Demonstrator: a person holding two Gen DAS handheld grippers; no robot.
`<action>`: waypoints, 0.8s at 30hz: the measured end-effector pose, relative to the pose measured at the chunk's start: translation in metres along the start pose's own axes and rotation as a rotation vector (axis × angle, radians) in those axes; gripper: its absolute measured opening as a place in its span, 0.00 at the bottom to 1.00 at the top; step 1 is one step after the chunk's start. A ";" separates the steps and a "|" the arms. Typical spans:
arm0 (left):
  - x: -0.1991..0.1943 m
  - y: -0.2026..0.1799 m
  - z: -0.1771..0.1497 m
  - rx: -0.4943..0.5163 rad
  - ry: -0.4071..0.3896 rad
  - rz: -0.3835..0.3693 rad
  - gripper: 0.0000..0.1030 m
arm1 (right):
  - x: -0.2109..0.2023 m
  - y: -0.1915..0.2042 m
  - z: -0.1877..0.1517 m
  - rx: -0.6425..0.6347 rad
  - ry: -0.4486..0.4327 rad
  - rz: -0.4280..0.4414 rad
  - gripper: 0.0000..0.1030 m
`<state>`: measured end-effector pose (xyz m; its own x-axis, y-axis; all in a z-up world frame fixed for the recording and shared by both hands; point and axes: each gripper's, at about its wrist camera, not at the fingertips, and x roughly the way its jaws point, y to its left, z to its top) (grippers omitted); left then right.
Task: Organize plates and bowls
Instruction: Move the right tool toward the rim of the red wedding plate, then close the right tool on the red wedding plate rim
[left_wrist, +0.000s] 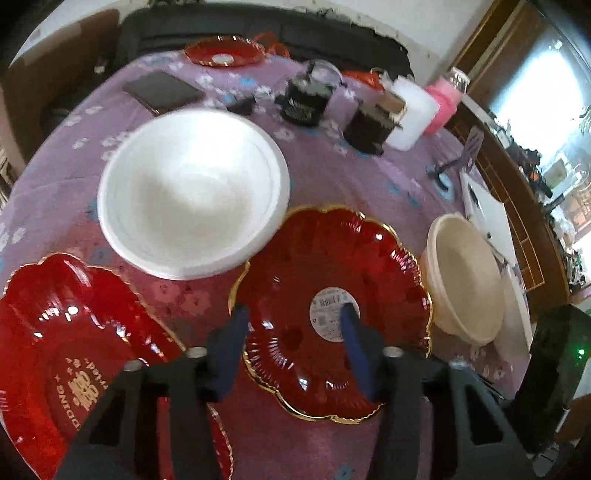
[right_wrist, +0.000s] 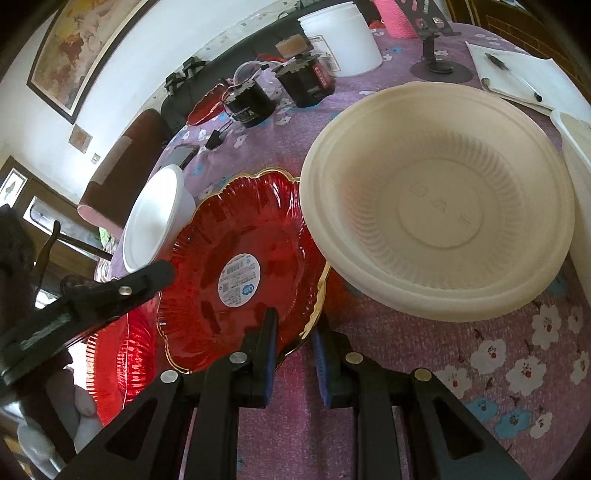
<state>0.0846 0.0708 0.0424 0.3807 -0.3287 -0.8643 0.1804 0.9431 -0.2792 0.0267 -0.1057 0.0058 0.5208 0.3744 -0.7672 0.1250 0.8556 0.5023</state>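
A purple floral cloth (right_wrist: 424, 343) is covering the desk; right tongs (right_wrist: 293, 341) are pinching the scalloped, gold-rimmed red plate (right_wrist: 236, 236), left tongs (left_wrist: 293, 314) spread over it.

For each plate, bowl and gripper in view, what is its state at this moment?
Stickered red plate: upright, near rim clamped by the right gripper.
Lettered red plate: flat on the cloth, empty.
Far red plate: at the table's far edge, empty.
White bowl: upright, empty.
Cream bowl: upright, empty.
Right gripper: shut on the stickered plate's rim.
Left gripper: open astride that plate's rim.
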 end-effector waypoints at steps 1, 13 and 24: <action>0.002 0.000 0.000 -0.002 0.000 0.001 0.44 | 0.000 -0.001 0.000 -0.001 0.001 0.004 0.19; -0.122 0.046 -0.042 -0.053 -0.190 -0.063 0.67 | -0.042 0.019 -0.032 -0.048 0.039 0.096 0.27; -0.152 0.211 -0.072 -0.410 -0.260 0.038 0.77 | 0.004 0.113 -0.047 -0.122 0.130 0.237 0.38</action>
<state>-0.0006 0.3235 0.0841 0.6033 -0.2460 -0.7586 -0.1905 0.8792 -0.4367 0.0031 0.0093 0.0404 0.4100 0.6049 -0.6826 -0.0937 0.7724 0.6282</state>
